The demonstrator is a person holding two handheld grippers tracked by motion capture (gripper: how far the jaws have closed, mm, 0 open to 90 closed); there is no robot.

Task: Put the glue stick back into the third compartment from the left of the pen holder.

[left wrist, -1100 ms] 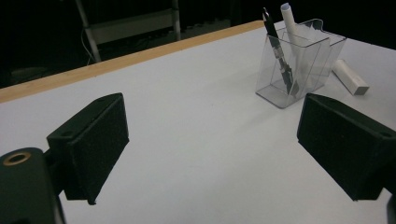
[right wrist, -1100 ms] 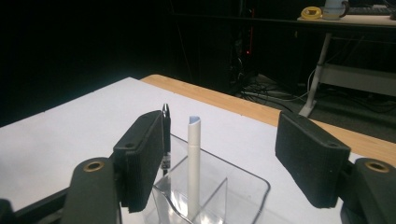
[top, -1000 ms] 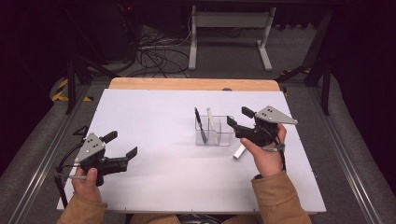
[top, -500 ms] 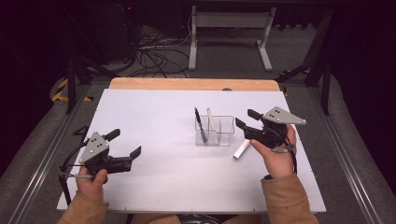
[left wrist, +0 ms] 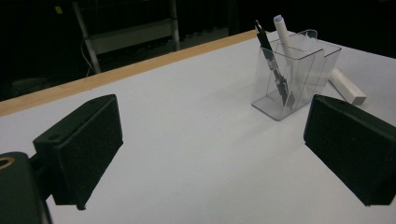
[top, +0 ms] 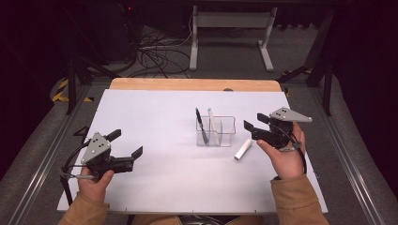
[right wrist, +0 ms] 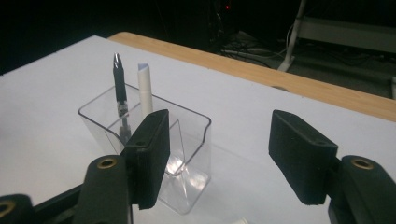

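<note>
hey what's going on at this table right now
A person sits at a white table with a gripper in each hand. A clear holder stands mid-table with a black pen and a white pen upright in it. Another white marker lies flat beside the holder. The right gripper hovers open just right of the holder, holding nothing. The left gripper waits open, well off to the left.

You had a white table point(top: 155, 117) with a bare wooden strip point(top: 187, 84) along its far edge. A clear plastic holder point(top: 224, 132) stood on it right of the middle, with a black pen point(top: 202, 125) and a white pen point(top: 210, 119) upright in its left compartment. A white marker point(top: 243, 149) lay flat on the surface just beside the holder's near right corner, not touching it.
</note>
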